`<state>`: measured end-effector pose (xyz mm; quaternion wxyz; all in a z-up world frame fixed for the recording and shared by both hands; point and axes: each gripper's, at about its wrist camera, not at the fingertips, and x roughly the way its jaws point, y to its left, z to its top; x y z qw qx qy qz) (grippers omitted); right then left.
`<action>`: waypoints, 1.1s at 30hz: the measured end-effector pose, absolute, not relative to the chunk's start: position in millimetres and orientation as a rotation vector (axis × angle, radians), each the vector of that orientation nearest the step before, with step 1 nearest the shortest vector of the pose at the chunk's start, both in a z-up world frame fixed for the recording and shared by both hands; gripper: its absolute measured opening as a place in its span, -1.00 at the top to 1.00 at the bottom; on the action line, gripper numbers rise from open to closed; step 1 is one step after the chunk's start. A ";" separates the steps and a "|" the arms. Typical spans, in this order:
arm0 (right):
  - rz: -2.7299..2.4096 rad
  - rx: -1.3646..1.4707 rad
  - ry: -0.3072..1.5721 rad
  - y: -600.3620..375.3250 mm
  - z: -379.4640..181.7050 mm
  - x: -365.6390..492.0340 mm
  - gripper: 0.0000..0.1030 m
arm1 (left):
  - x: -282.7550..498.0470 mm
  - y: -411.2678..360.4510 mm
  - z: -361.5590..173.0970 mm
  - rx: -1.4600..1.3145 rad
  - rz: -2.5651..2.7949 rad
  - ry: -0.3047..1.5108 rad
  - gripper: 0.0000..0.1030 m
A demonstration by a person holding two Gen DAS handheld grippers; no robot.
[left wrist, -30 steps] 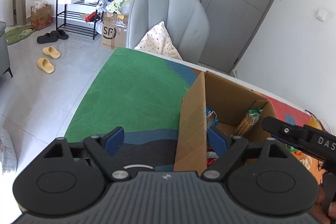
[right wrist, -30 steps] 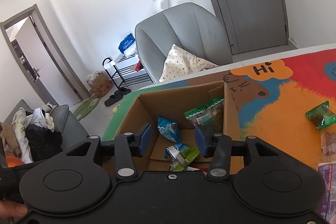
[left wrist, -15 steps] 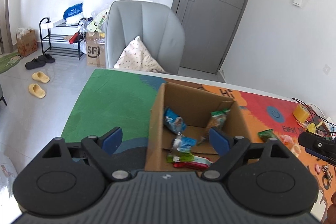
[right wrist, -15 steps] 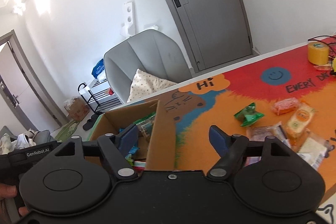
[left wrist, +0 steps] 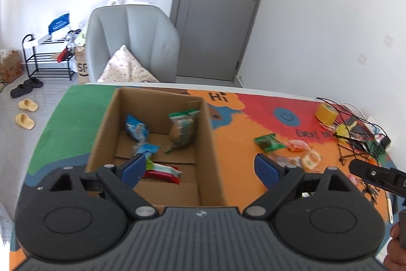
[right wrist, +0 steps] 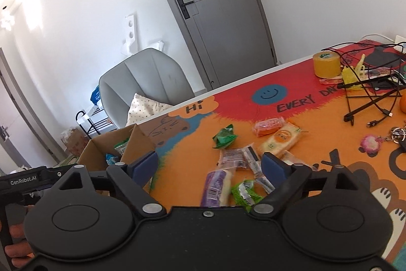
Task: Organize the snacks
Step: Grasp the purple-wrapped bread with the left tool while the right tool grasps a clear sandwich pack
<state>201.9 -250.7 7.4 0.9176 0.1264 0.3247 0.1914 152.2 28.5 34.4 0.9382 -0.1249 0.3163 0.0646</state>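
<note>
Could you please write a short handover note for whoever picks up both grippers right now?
Left gripper: open, nothing between its jaws, above the cardboard box.
Right gripper: jaws opening, empty, over the loose snacks.
Done: several packets lie in the box, including a blue one, a green-topped one and a red one.
Left: packets on the mat, among them a green one, an orange one, a pink one and a purple one.
</note>
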 end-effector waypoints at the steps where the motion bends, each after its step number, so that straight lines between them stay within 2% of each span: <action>1: 0.388 0.266 0.669 -256.6 5.3 202.9 -0.72 | 153.9 21.0 34.0 -0.251 0.119 0.646 -0.77; 12: 0.359 0.285 0.743 -304.7 -40.1 239.6 -0.73 | 190.6 -46.3 14.1 -0.248 0.038 0.698 -0.77; 18: 0.436 0.227 0.790 -311.1 -62.6 267.6 -0.91 | 216.9 -74.8 -5.5 -0.224 0.032 0.760 -0.75; 22: 0.455 0.182 0.819 -313.7 -74.8 284.6 -0.91 | 231.3 -84.1 -22.3 -0.223 0.040 0.813 -0.71; 26: 0.476 0.152 0.850 -311.3 -86.6 296.1 -0.92 | 241.2 -89.8 -36.8 -0.234 0.045 0.844 -0.58; 30: 0.505 0.109 0.854 -302.0 -92.1 297.7 -0.92 | 249.0 -91.3 -52.3 -0.240 0.056 0.865 -0.29; 33: 0.491 0.096 0.862 -300.2 -98.1 296.0 -0.85 | 252.6 -91.3 -63.0 -0.246 0.038 0.886 -0.26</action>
